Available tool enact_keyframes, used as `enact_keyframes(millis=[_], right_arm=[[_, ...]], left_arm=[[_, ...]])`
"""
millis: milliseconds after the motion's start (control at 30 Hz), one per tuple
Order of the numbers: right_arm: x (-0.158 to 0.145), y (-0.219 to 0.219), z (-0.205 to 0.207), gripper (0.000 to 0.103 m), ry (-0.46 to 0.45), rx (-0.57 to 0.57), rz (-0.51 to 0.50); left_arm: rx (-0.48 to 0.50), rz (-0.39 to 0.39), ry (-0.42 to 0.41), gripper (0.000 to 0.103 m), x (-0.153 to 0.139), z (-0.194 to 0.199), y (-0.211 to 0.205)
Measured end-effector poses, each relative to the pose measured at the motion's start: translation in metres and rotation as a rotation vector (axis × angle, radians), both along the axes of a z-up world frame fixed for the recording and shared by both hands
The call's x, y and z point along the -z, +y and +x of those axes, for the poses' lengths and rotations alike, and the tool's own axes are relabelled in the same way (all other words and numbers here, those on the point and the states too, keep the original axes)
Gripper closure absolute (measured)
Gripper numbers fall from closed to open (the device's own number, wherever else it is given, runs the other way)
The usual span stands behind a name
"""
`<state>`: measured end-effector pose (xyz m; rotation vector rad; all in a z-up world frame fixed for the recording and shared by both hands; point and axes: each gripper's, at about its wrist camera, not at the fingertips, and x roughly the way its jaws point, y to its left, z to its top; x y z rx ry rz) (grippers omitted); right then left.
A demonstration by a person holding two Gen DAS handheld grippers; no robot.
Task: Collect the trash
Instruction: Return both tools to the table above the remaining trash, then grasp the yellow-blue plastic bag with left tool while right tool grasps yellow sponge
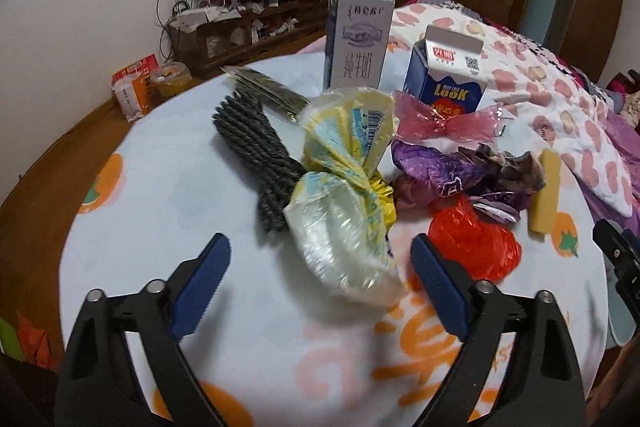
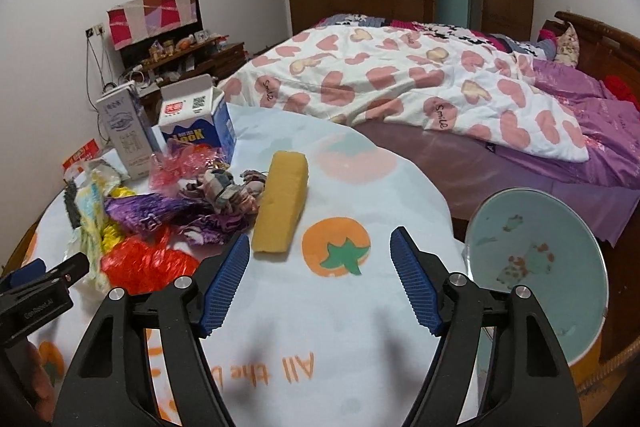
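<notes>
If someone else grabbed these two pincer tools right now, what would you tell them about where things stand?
Left gripper: open, empty, its jaws on either side of the near end of the pale yellow-and-white wrapper.
Right gripper: open, empty, over bare cloth beside the yellow sponge.
On the table: red plastic, purple foil, pink wrapper, grey rope, two milk cartons, one white, one blue, standing at the back.
A light-blue bowl sits at the table's right edge.
Done: nothing visibly collected. Left: everything.
</notes>
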<state>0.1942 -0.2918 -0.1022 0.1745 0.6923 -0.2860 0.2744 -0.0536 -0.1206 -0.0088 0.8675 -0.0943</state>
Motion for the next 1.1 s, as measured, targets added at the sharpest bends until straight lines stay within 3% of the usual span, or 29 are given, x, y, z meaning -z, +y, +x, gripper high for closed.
enact_keyframes(millis=[267, 433, 600, 667, 700, 733, 833, 1100], right_arm=[[0.017, 0.001, 0.043, 0.033, 0.063, -0.001, 0.001], [0.033, 0.001, 0.069, 0.037, 0.117, -0.004, 0.034], [0.045, -0.002, 0.082, 0.059, 0.157, -0.028, 0.084], [0.047, -0.003, 0.084, 0.07, 0.162, -0.033, 0.099], [0.047, -0.004, 0.083, 0.073, 0.16, -0.039, 0.109], [0.046, -0.004, 0.082, 0.073, 0.158, -0.042, 0.109], [0.042, -0.003, 0.076, 0.074, 0.148, -0.048, 0.101], [0.014, -0.002, 0.04, 0.074, 0.071, -0.041, 0.056]], left_arm=[[-0.014, 0.015, 0.04, 0.018, 0.017, 0.018, -0.008], [-0.017, 0.008, 0.072, 0.029, 0.028, 0.024, -0.007], [-0.019, 0.006, 0.073, 0.03, 0.034, 0.025, -0.007], [-0.018, 0.014, 0.062, 0.04, 0.034, 0.023, -0.007], [-0.012, 0.013, 0.056, 0.052, 0.033, 0.023, -0.008], [-0.008, 0.009, 0.054, 0.059, 0.033, 0.022, -0.009], [0.009, -0.016, 0.055, 0.069, 0.03, 0.02, -0.011], [0.02, -0.011, -0.023, 0.071, 0.005, -0.003, -0.012]])
